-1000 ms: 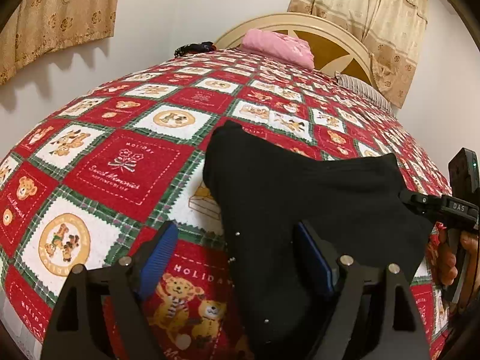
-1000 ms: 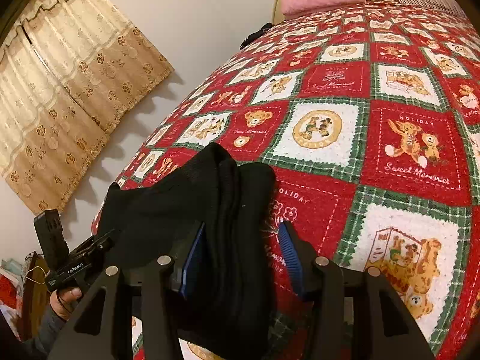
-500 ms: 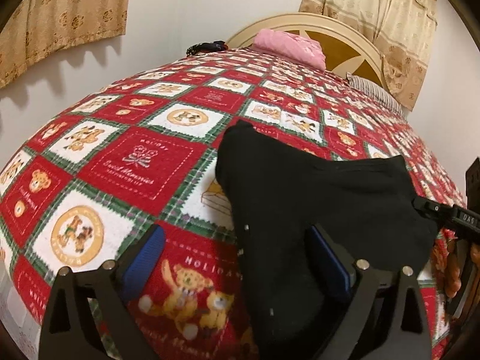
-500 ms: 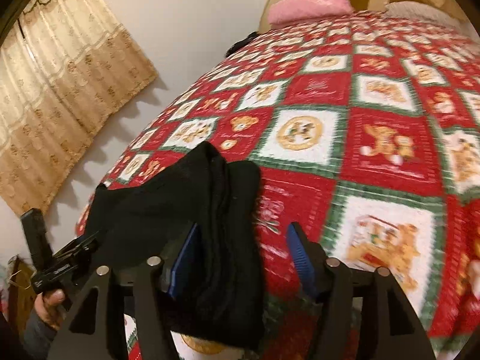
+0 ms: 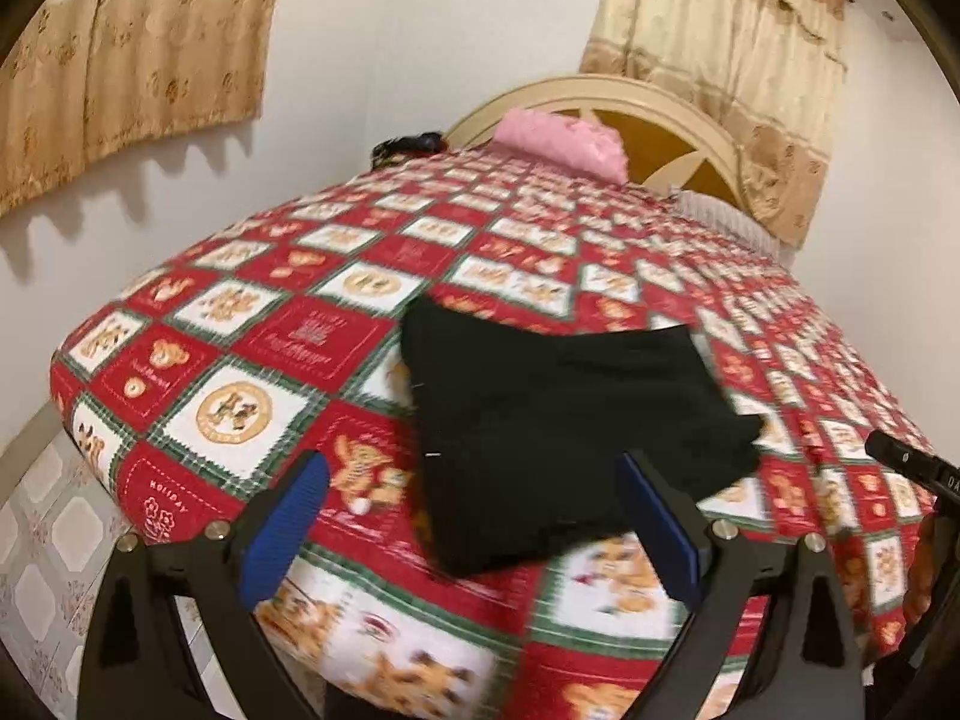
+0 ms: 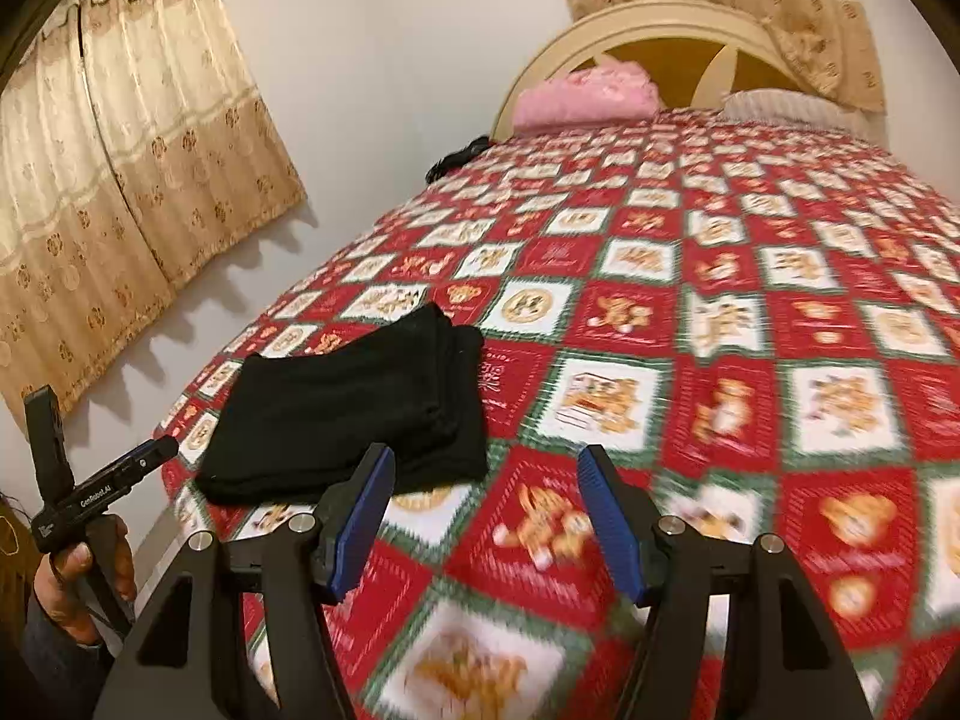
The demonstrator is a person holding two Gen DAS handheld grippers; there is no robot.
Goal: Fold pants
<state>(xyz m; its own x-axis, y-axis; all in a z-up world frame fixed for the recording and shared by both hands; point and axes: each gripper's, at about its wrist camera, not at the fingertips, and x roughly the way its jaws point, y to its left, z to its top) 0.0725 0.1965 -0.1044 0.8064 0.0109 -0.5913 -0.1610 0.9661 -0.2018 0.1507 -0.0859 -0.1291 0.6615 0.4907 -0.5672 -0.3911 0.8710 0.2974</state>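
The black pants (image 5: 558, 420) lie folded into a compact stack on the red patchwork bedspread (image 5: 288, 336), near the foot corner of the bed. In the right wrist view the stack (image 6: 354, 414) sits left of centre. My left gripper (image 5: 474, 528) is open and empty, pulled back from the stack's near edge. My right gripper (image 6: 486, 522) is open and empty, held back to the right of the stack. The left gripper's body (image 6: 90, 492) shows at the far left of the right wrist view, in a hand.
A pink pillow (image 5: 561, 135) and a striped pillow (image 6: 780, 105) lie by the cream headboard (image 5: 648, 102). A dark item (image 6: 459, 159) lies at the bed's far left edge. Curtains (image 6: 120, 180) hang on the walls. Tiled floor (image 5: 42, 528) lies below the bed corner.
Both grippers have drawn back from the pants, which stay folded on the bed. The jaws that straddled the fabric are now clear of it.
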